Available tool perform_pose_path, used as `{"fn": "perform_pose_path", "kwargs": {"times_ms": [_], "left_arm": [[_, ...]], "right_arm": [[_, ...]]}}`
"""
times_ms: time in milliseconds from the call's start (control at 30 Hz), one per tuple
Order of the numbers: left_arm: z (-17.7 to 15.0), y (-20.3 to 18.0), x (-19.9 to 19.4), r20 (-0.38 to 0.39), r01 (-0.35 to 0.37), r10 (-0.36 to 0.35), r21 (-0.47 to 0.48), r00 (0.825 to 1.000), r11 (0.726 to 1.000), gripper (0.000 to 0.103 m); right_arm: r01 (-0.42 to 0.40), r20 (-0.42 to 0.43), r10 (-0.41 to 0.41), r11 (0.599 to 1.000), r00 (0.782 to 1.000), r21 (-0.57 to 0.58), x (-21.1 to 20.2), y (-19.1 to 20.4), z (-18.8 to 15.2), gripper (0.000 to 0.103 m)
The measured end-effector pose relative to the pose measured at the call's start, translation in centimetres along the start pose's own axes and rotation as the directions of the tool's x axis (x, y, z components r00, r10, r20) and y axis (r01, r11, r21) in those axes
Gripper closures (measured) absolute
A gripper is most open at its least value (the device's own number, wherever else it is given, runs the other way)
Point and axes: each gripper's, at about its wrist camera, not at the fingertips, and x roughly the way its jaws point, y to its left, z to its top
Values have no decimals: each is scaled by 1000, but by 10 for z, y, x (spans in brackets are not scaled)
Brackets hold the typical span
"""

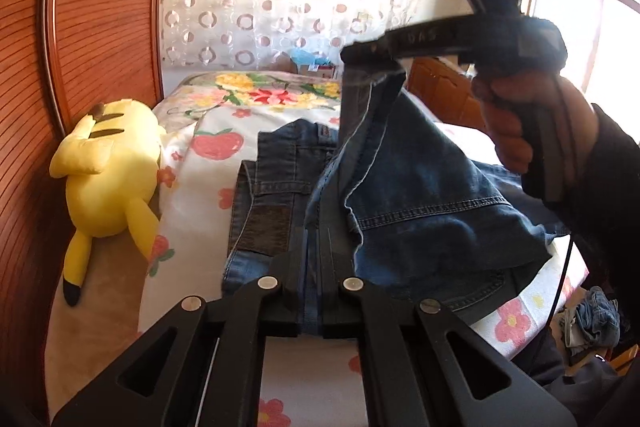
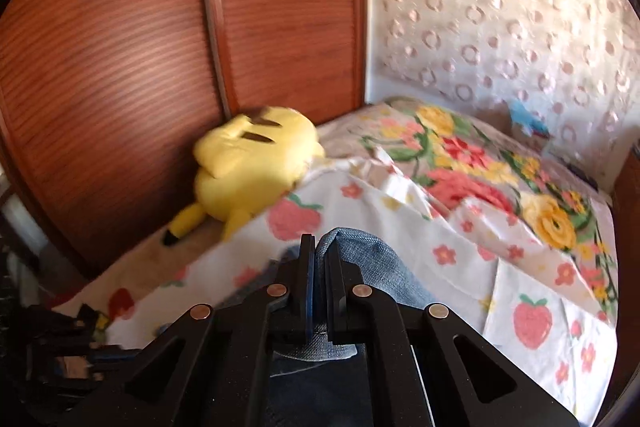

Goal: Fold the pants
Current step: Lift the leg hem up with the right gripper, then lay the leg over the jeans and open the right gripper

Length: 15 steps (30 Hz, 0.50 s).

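Blue denim pants [image 1: 420, 195] lie partly on the flowered bed sheet [image 1: 200, 163], waistband end flat toward the far side. The leg end is lifted off the bed. My left gripper [image 1: 314, 239] is shut on a seam edge of the leg cloth. In the left wrist view my right gripper [image 1: 360, 57], held by a hand [image 1: 520, 123], is shut on the leg's hem and holds it high above the bed. In the right wrist view my right gripper [image 2: 320, 247] pinches a fold of the pants [image 2: 368, 263] between its pads, over the sheet [image 2: 520, 267].
A yellow plush toy [image 1: 108, 179] lies by the wooden wardrobe doors [image 1: 100, 27] at the bed's left edge, also visible as the plush toy [image 2: 248, 167] in the right wrist view. A flowered pillow [image 1: 260, 91] sits at the far end. Clothes [image 1: 592, 323] lie on the floor at right.
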Motion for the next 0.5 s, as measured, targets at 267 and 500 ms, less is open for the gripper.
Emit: {"fn": "perform_pose_path", "kwargs": {"times_ms": [267,500], "left_arm": [[-4,-7,24,-56,0,1,14,998,1000,58],[-7,-13,41,-59,13,-12,23,998,1000,60]], "right_arm": [[27,-59,-26,999,998,19,18,-12,-13,64],[92,-18,-92,996,996,22,-32,-15,-64,62]]}}
